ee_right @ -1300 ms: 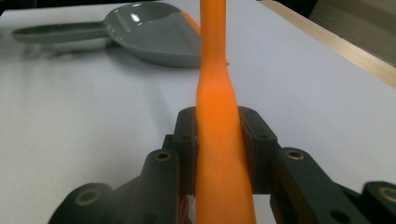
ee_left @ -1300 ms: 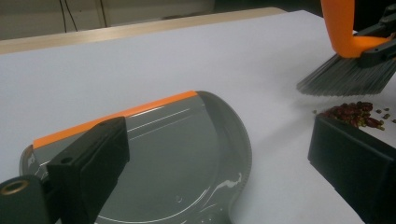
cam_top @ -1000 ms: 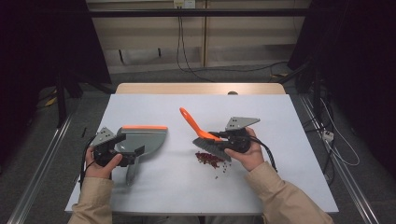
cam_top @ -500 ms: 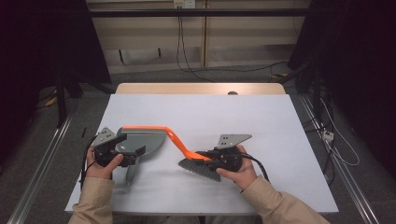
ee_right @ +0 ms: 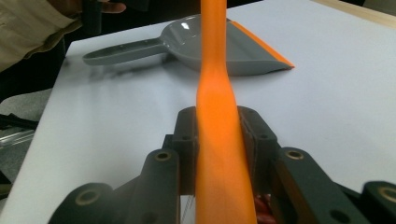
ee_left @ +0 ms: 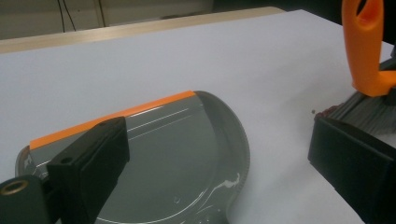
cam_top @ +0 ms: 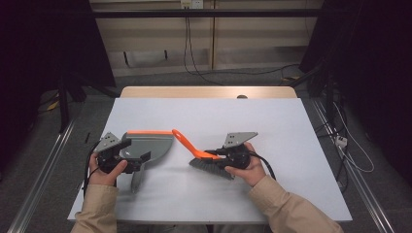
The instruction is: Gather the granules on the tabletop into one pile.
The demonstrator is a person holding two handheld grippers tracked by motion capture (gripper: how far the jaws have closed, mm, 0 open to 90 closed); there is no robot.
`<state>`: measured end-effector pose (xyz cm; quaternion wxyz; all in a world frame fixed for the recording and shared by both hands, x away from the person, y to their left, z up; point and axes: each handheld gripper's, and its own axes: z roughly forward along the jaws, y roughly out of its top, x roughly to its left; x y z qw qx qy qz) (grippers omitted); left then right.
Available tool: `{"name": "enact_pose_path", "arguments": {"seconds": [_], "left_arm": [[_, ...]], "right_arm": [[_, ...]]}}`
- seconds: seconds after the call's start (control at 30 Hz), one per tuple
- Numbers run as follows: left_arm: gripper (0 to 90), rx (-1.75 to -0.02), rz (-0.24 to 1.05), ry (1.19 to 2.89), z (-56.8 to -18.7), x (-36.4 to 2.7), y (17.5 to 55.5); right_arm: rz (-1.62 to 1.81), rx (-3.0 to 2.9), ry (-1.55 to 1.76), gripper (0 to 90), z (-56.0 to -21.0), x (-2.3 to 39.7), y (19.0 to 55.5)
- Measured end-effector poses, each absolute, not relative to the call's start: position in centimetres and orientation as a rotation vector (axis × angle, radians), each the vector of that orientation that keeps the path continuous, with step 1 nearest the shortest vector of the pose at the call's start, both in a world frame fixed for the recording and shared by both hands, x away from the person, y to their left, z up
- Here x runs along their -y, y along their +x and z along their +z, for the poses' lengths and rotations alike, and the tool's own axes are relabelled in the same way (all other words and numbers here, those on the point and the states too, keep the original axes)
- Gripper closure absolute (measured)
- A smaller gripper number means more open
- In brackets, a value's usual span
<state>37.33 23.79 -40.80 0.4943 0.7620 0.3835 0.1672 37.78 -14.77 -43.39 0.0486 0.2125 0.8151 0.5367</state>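
Plainly the table [cam_top: 291, 126] carries a sweeping job, and the coming stroke depends on which way the pan's mouth faces. The dustpan [cam_top: 150, 144] lies straight ahead of the right gripper [ee_right: 219, 130], well nearer the left one. Its orange lip [cam_top: 145, 132] is on the far side and its handle [cam_top: 137, 175] points back toward the person. The left gripper [cam_top: 130, 151] stands over the pan's rear with its jaws wide apart, clamping nothing. One jaw hangs above the pan floor, though I cannot tell if it touches.

The right gripper is closed on the brush [cam_top: 206, 160], pinching its orange handle low down. That handle slants away from the gripper, its tip just beside the near end of the lip. The bristles [ee_left: 359, 109] are down on the table, close under the gripper. A few red crumbs [ee_left: 322, 112] show at their edge, beside the pan's curved wall rather than before its lip. Probably the sweep must curve round to that far edge.
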Motion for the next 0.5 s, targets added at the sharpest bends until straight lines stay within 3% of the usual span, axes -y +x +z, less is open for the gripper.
{"name": "enact_pose_path", "arguments": {"seconds": [0.23, 0.5], "left_arm": [[5.2, -0.935, 0.407, 1.844, -40.8, -23.9, 37.4], [5.2, -0.931, 0.410, 1.847, -40.8, -23.9, 37.3]], "right_arm": [[1.669, -2.478, 0.648, 71.2, -43.4, 14.7, 39.0], [1.632, -2.400, 0.753, 71.1, -41.5, 15.5, 38.0]]}}
